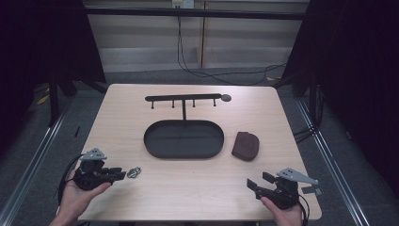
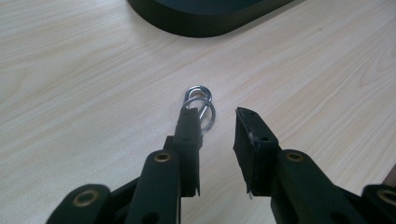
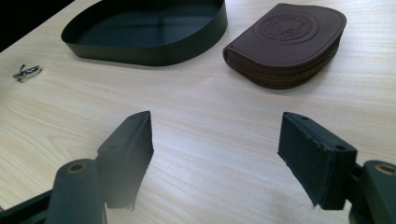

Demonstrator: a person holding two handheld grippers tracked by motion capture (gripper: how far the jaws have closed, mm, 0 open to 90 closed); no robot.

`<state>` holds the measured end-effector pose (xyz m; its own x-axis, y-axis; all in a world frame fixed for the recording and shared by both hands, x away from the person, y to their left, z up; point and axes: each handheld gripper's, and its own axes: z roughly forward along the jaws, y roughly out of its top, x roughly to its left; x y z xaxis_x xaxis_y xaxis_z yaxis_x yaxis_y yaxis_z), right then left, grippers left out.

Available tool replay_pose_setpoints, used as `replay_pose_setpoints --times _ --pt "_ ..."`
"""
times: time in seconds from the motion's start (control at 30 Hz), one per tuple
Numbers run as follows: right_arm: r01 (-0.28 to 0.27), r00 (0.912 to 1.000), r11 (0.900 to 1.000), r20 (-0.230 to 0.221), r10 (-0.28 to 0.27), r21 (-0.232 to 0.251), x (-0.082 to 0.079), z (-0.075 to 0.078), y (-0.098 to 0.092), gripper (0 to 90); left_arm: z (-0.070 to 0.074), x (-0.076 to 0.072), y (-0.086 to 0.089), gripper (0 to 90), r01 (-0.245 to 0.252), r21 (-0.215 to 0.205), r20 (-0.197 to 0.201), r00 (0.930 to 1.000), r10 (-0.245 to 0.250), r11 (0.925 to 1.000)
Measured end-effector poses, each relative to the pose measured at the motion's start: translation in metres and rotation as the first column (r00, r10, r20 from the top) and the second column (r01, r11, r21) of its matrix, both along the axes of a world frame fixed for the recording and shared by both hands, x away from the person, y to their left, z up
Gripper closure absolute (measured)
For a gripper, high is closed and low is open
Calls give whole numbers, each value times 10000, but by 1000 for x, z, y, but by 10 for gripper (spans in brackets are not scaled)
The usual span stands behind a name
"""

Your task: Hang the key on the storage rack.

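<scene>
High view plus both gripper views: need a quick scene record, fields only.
table: light wood
tray: black, oval, empty, mid-table
rack: black bar with pegs, at the tray's far edge
pouch: brown, zipped shut, right of the tray
key ring: metal, flat on the table, just ahead of the left jaw tips
left gripper: jaws narrowly apart, nothing between them
right gripper: jaws wide apart, nothing between them, pointing toward the pouch

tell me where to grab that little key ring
Best bet: pinch the key ring across its middle, where the two loops overlap and stack thickest. It lies flat on the table, so come down from above with the left gripper, one jaw either side of it.
</scene>
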<state>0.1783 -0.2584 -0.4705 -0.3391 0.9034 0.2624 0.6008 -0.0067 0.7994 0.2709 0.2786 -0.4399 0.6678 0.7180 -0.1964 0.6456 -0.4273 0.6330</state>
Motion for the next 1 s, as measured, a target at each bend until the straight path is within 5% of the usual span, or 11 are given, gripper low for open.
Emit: replay_pose_setpoints --times 0.27,0.63,1.0 --pt "-17 10000 10000 -45 17 -14 0 0 0 263 2 13 -11 737 321 555 -215 9993 -310 9979" --pt "-97 9999 9999 -98 96 -35 1 -1 1 263 5 31 -26 754 770 1556 -756 9950 -658 9848" --pt "-186 9997 9998 -186 184 -112 2 -1 2 260 -8 48 -36 602 1121 2106 -1627 9836 -782 9711"
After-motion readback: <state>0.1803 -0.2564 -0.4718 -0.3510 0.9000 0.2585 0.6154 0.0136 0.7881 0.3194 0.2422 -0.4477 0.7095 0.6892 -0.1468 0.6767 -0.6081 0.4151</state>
